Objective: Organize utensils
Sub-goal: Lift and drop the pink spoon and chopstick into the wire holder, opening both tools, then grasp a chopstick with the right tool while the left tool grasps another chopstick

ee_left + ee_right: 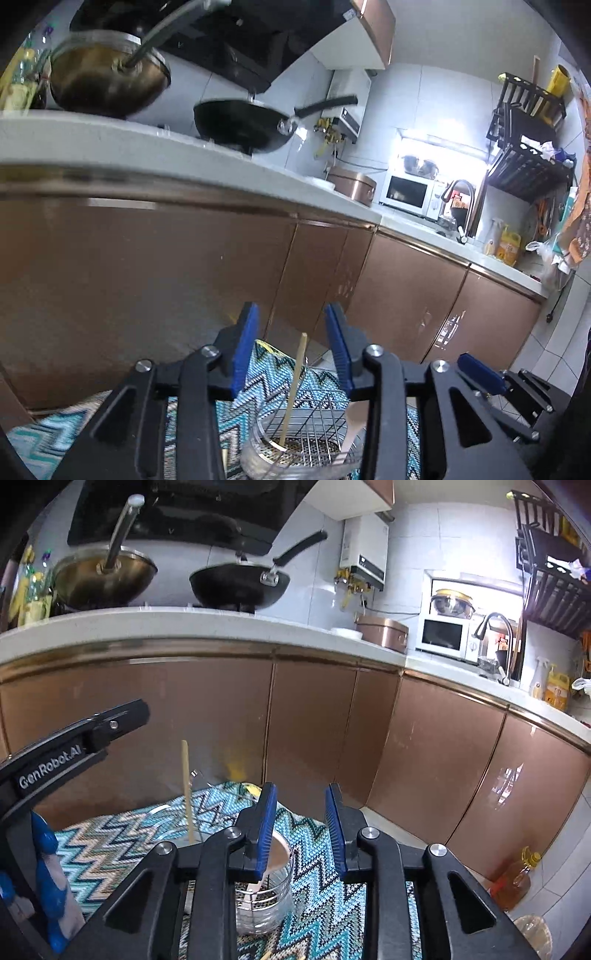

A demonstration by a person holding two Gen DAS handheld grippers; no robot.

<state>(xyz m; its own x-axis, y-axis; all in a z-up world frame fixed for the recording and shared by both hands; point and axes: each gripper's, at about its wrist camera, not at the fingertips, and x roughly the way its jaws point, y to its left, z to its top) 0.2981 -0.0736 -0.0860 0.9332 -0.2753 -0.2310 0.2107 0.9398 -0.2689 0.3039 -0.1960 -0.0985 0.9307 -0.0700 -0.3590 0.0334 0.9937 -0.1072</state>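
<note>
A clear round utensil holder [295, 452] with a wire rack inside stands on a zigzag-patterned cloth [269, 373]. A wooden chopstick [293, 384] stands upright in it, and a pale spoon-like utensil [351, 424] leans at its right side. My left gripper [291, 332] is open and empty, raised above the holder. In the right wrist view the holder [266, 901] sits below my right gripper [301, 819], which is open and empty. The chopstick [187, 790] rises to the left. The left gripper's arm [74, 746] shows at the far left.
Brown cabinet doors [314, 720] run behind the cloth under a white counter [221, 624]. Two woks [236, 583] sit on the stove. A rice cooker, microwave [443, 635] and sink tap stand at the right. An oil bottle [513, 882] stands on the floor.
</note>
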